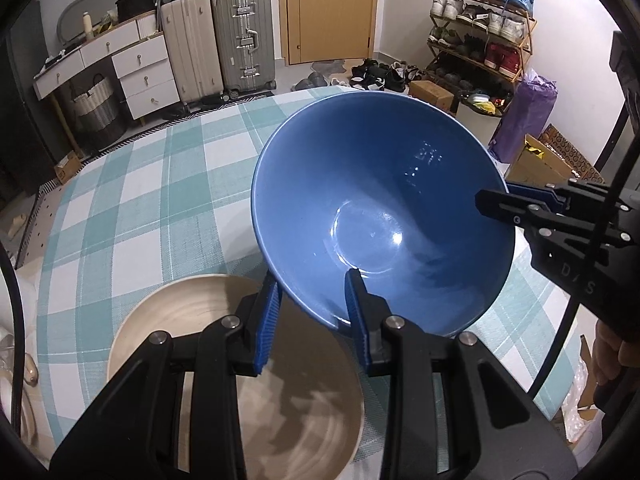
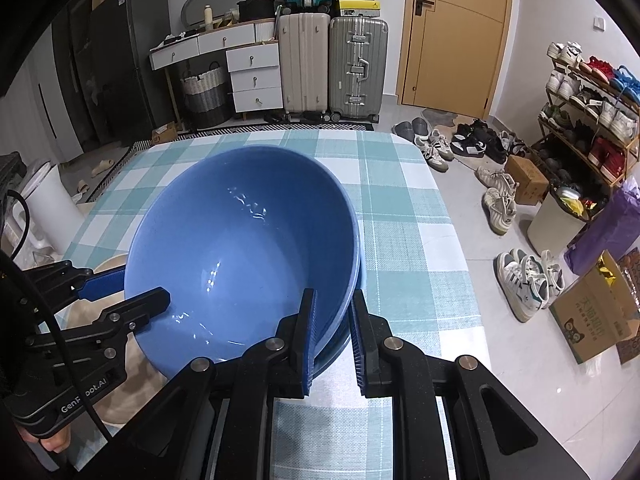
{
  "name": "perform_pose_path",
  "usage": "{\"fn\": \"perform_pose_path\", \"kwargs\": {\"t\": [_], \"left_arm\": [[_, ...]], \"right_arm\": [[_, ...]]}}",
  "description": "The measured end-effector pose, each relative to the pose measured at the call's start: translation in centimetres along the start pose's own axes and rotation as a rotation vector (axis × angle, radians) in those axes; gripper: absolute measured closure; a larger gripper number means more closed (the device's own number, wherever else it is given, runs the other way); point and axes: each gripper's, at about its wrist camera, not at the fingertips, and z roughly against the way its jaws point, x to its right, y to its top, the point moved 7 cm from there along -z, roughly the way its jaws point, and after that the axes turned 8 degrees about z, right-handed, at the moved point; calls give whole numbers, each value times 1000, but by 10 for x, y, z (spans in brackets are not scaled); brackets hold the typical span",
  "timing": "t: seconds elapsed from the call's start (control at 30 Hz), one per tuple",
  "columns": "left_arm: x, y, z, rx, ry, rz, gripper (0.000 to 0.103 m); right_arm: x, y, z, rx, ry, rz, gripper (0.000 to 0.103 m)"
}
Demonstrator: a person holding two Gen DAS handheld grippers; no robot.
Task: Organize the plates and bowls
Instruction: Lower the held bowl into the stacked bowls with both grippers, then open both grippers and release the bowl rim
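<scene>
bowl: blue bowl (image 1: pixel 384 216), glossy, round, deep, tilted, held above the counter (image 1: pixel 132 184)
left gripper (image 1: pixel 312 312): ribbed blue fingers clamp near rim wall
right gripper (image 2: pixel 332 340): fingers pinch opposite rim
below: matte beige plate (image 1: pixel 304 412)
cloth: teal-white woven check

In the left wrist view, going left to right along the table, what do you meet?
Beige plate → left gripper with its jaws on the rim of the blue bowl → right gripper at the bowl's far rim.
</scene>
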Motion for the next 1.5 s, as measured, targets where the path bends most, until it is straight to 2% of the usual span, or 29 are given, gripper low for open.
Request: {"fn": "perform_pose_path", "kwargs": {"t": [0.3,0.5,0.93,1.0,1.13,1.2,1.23,1.3,1.33,1.4,1.43,1.47,1.5], "left_arm": [[4,1,-5,5,48,-39,73],[4,0,-4,-1,38,-30,73],[-13,3,-8,-44,-77,57,70],[-16,4,-9,-53,-104,76,65],[-26,9,-4,-46,-140,127,52],[-31,12,0,-34,-147,138,40],[-34,14,2,-25,-150,144,37],[-40,19,7,-10,-163,158,23],[-41,21,8,-6,-172,164,21],[-47,25,11,-3,-195,181,15],[-48,26,12,-2,-195,189,12],[-51,28,12,1,-195,198,1],[-54,29,12,7,-199,206,1]], "right_arm": [[-2,-3,-2,2,-22,18,87],[-1,-6,-3,1,-36,28,87],[1,-7,1,3,-39,29,85],[1,-7,2,4,-35,26,83],[3,-6,5,13,-22,15,73],[4,-5,8,22,-6,6,63],[4,-4,10,29,0,2,54],[6,-2,15,48,19,-15,41],[7,-1,17,57,33,-24,30],[8,0,21,76,75,-53,18],[8,0,22,81,102,-75,15],[9,1,23,80,121,-93,13],[10,1,23,78,135,-108,12]]}}
